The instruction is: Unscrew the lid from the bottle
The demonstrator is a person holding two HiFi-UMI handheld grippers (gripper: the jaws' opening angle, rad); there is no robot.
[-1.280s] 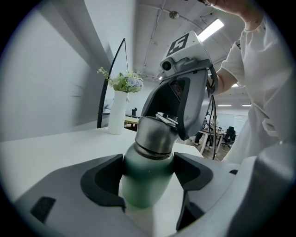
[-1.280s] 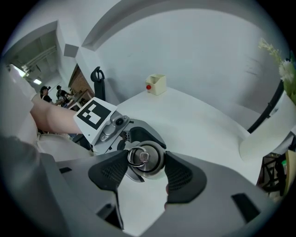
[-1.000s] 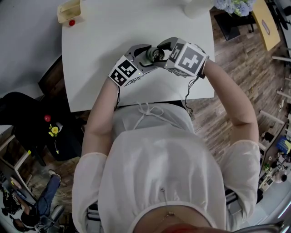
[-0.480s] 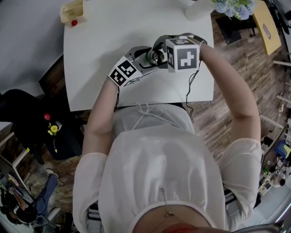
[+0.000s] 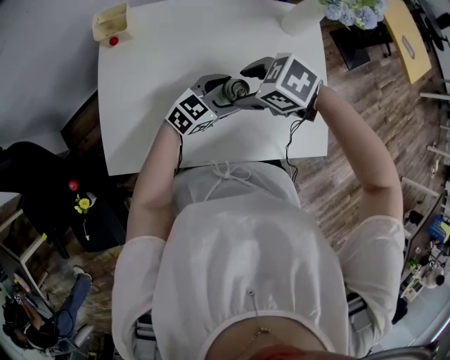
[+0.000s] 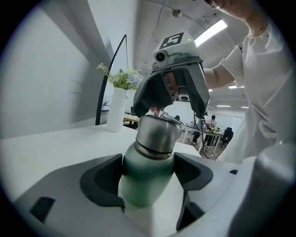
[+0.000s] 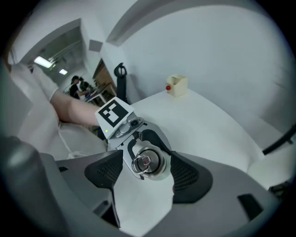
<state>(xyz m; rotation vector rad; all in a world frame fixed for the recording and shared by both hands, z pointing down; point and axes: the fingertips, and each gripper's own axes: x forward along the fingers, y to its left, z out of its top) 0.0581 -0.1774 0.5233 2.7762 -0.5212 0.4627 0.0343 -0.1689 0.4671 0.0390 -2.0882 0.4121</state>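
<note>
Far-left corner of the counter [image 5: 155, 56]: a small yellow box [image 5: 110, 21] is sitting well apart from the work and isn't interfering. The left claw [image 5: 222, 88] is clamping the green bottle [image 6: 147, 185] by its body, both pads pressing on it, over the counter's middle. It's probably acting as the anchor so the body isn't turning with the cap. I can't tell if the base is resting on anything. The steel lid [image 6: 157, 133] is sitting on the neck and looks not yet off. The right claw [image 7: 147, 172] is facing the lid end-on. Its jaws are opening with the lid between them and the pads look just clear of it, likely releasing to re-grip for another twist. On the right, a white vase [image 6: 115, 113] with flowers is standing near the counter's far edge, apart from both claws. Nothing is blocking the lid. Only the two claws are crowding each other.
</note>
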